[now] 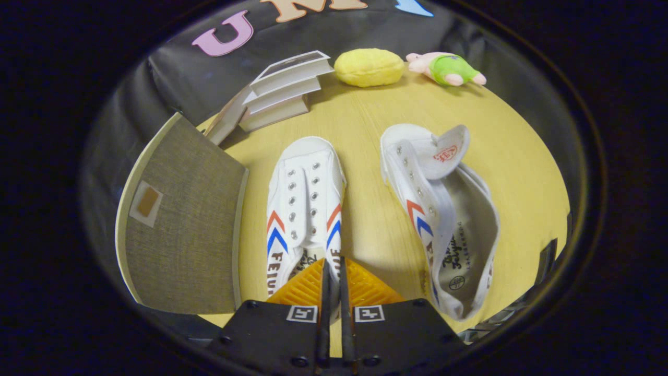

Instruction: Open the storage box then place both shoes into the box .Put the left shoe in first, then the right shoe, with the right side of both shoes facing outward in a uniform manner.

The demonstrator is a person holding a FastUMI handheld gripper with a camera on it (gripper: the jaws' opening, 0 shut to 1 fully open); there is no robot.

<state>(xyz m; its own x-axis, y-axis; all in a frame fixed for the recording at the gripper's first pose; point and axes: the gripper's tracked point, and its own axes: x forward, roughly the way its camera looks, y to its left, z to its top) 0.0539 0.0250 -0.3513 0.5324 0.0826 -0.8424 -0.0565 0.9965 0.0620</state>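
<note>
A white canvas shoe with red and blue chevrons stands upright on the wooden table, toe pointing away from me. My gripper is at its heel, and the fingers are drawn together with only a thin strip of the heel collar between them. A second, matching shoe lies tipped on its side to the right, its tongue flipped up and its inside showing. To the left of the upright shoe is the grey fabric storage box with a small label window. I cannot tell whether it is open.
Beyond the box, a stack of white books sits with one more leaning against it. A yellow plush and a pink toy in green lie at the table's far edge. Bare wood runs between the two shoes.
</note>
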